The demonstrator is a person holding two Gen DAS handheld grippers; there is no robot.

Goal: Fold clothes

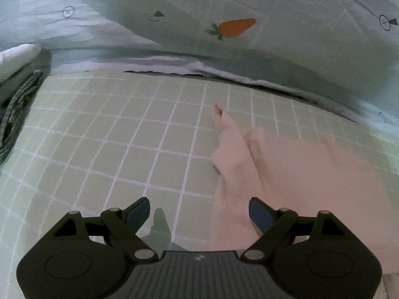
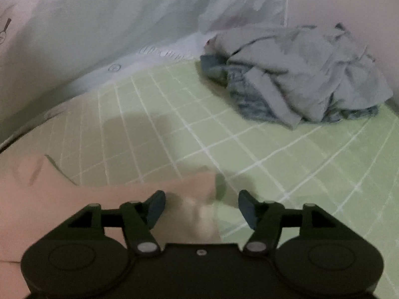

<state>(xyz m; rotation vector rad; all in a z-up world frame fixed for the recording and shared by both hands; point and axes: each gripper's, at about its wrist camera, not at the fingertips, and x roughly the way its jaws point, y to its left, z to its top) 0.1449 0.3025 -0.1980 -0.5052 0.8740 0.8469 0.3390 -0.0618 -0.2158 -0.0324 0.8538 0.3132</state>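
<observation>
Roughly, the pink garment lies on the green checked bed sheet, its long axis running from 5 o'clock up to a narrow tip at 12 o'clock in the left wrist view; motion blur softens its edges. Left tongs gape wide, gripping nothing. Right tongs stand apart over the garment's blurred corner, pads clear of it. A grey clothes heap sits at 1 o'clock.
</observation>
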